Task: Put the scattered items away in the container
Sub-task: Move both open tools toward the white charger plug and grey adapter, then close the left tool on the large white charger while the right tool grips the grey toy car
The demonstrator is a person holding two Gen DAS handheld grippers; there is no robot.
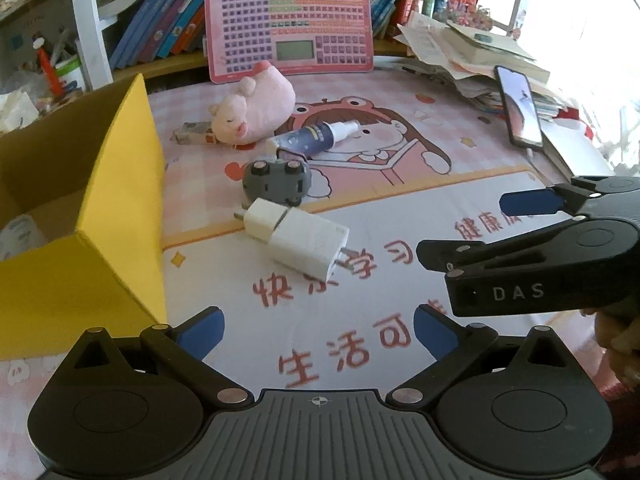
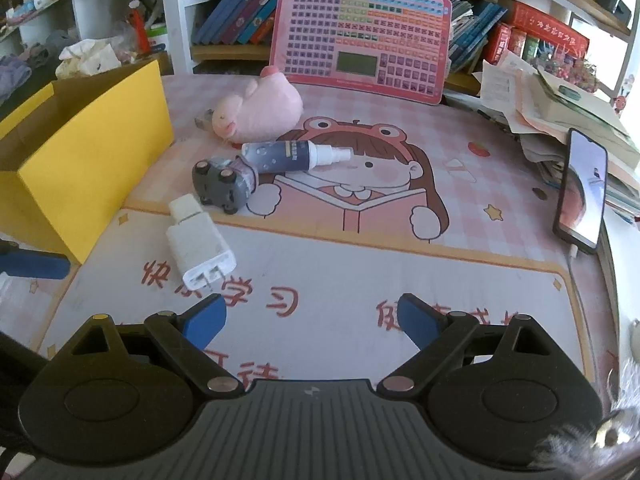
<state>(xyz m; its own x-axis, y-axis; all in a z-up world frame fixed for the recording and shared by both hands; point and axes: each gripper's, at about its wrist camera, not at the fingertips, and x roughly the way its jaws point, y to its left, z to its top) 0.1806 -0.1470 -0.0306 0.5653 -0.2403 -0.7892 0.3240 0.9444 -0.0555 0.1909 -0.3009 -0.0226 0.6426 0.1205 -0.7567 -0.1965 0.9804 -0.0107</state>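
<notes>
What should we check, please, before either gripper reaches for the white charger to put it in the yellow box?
1. Left gripper open and empty: ok.
2. Right gripper open and empty: ok.
3. White charger lying free on the mat, nothing on top: ok.
4. Charger clear of the grey toy car: cannot tell; in the left wrist view they look to touch.
5. Yellow box open at the top with room inside: ok.
6. The two grippers clear of each other: not ok; the right one sits close beside the left's path.
</notes>
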